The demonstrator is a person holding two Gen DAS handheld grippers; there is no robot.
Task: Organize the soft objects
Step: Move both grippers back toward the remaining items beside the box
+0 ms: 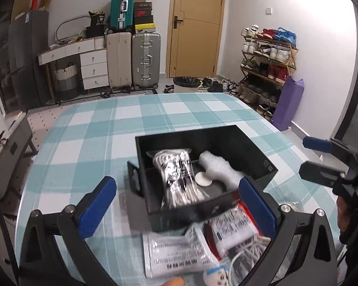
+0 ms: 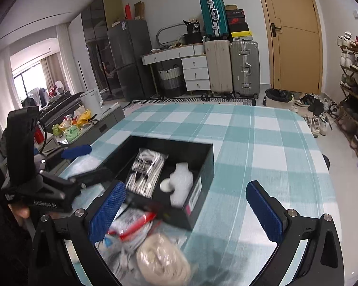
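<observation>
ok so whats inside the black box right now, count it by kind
In the black box:
bagged white cord: 1
white foam piece: 1
small white disc: 1
total: 3

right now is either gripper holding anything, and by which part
Nothing is held. The left gripper and right gripper both stand open, hovering over the loose plastic packets beside the black rectangular box.
</observation>
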